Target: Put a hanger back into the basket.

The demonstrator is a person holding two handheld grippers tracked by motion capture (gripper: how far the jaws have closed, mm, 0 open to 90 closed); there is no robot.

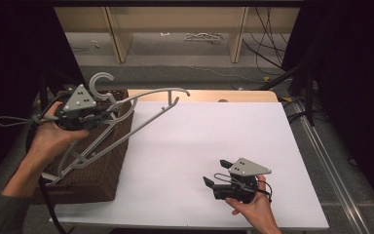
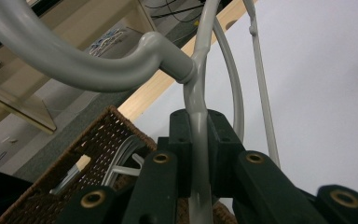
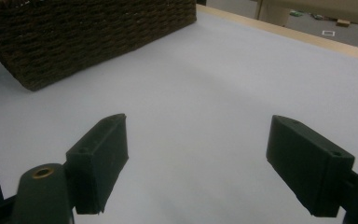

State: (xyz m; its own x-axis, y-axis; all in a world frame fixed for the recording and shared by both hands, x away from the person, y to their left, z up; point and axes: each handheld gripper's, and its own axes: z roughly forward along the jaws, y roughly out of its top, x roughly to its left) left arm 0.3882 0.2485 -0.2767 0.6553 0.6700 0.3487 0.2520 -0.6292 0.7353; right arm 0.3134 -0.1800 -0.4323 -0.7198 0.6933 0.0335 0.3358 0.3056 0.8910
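Observation:
A grey plastic clothes hanger (image 1: 143, 113) hangs tilted over a brown wicker basket (image 1: 100, 173) at the table's left, its hook (image 1: 100, 80) pointing up and back. My left gripper (image 1: 106, 111) is shut on the hanger's neck, just below the hook. In the left gripper view the black pads (image 2: 179, 140) press the grey stem (image 2: 196, 93) from both sides. More grey hangers (image 2: 121, 161) lie inside the basket (image 2: 100, 135). My right gripper (image 1: 215, 171) rests low at the front right, open, with nothing between its fingers (image 3: 100, 161).
A white board (image 1: 214, 126) covers the table, with a wooden strip (image 1: 233, 95) along its far edge. In the right gripper view the basket's woven wall (image 3: 84, 32) stands beyond the bare white surface (image 3: 200, 88). Wooden frames and cables lie on the floor behind.

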